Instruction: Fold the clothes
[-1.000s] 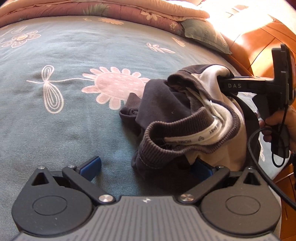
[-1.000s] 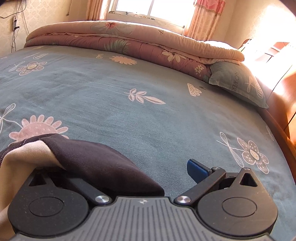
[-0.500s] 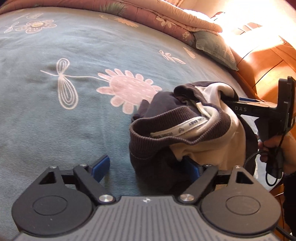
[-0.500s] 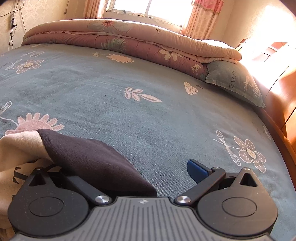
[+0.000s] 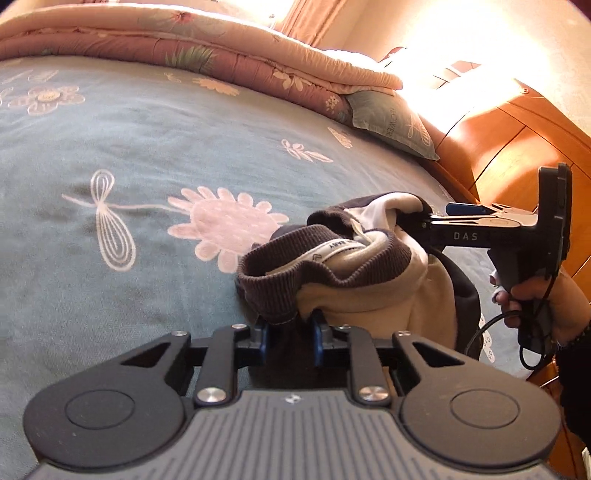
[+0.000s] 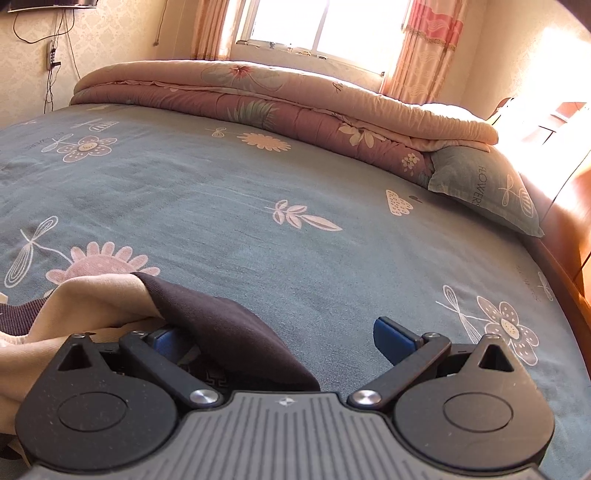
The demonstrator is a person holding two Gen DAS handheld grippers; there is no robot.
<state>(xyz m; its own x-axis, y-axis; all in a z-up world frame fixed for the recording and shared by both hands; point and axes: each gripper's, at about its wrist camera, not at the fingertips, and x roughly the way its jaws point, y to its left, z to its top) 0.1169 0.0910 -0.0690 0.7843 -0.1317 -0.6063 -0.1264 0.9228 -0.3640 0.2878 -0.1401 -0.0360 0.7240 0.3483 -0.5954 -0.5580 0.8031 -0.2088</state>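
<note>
A dark brown sweatshirt with a cream lining (image 5: pixel 354 273) hangs bunched above the teal floral bedsheet (image 5: pixel 147 155). My left gripper (image 5: pixel 290 334) is shut on its ribbed hem. My right gripper (image 6: pixel 277 338) stands open, with the dark cloth (image 6: pixel 229 332) draped over its left finger. In the left wrist view the right gripper (image 5: pixel 436 218) reaches into the garment's upper fold from the right, held by a hand.
A folded pink floral quilt (image 6: pixel 280 99) and a teal pillow (image 6: pixel 487 188) lie at the bed's far end. A wooden bed frame and cabinet (image 5: pixel 517 136) run along the right edge. A window with curtains (image 6: pixel 325 26) is behind.
My left gripper has closed from wide open onto the ribbed hem. The garment has lifted up off the sheet. The right gripper stays open under the cloth.
</note>
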